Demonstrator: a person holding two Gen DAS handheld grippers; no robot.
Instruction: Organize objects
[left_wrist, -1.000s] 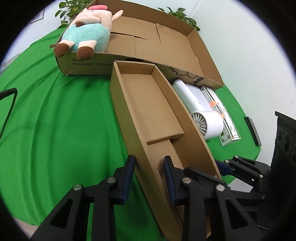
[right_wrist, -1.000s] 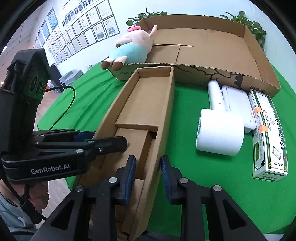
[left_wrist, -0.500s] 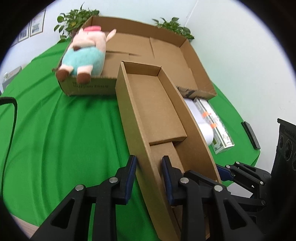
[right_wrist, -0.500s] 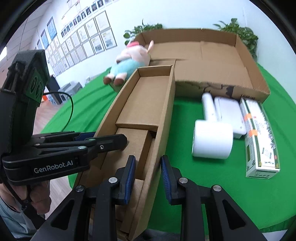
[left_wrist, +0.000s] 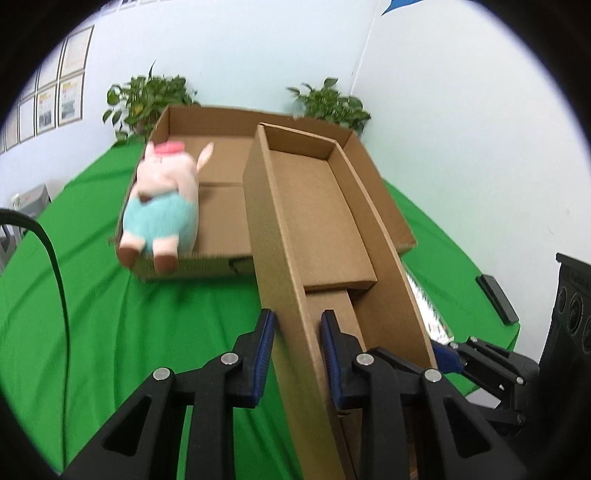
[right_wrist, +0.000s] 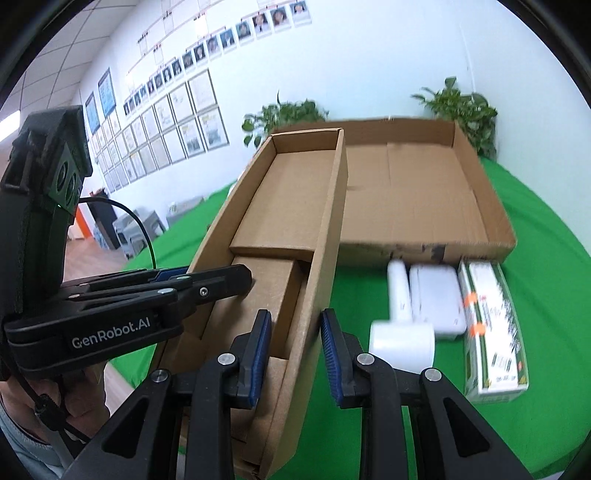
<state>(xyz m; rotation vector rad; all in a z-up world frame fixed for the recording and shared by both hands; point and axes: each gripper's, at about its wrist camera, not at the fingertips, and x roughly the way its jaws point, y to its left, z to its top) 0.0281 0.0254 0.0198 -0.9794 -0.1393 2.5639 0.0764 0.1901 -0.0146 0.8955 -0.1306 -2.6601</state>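
A long narrow open cardboard box (left_wrist: 314, 206) hangs tilted above the green table, held from both sides. My left gripper (left_wrist: 297, 321) has the box's left wall between its pads, and its jaws are closing on it. My right gripper (right_wrist: 295, 321) is shut on the right wall of the same box (right_wrist: 295, 199). Each gripper shows in the other's view: the right one (left_wrist: 443, 354) and the left one (right_wrist: 221, 280). The narrow box's far end overlaps the wide flat cardboard box (left_wrist: 192, 267). A plush pig (left_wrist: 162, 199) lies in that box's left corner.
On the green cloth (right_wrist: 546, 266), right of the narrow box, lie a white hair dryer (right_wrist: 402, 328), a white case (right_wrist: 436, 299) and a green-and-white carton (right_wrist: 491, 325). A black flat device (left_wrist: 496, 299) sits at the table's right edge. A black cable (left_wrist: 55, 266) crosses the left.
Both grippers have risen with the narrow box, lifting it off the cloth. Its far end now reaches over the flat box's front wall. The left jaws have drawn a little closer.
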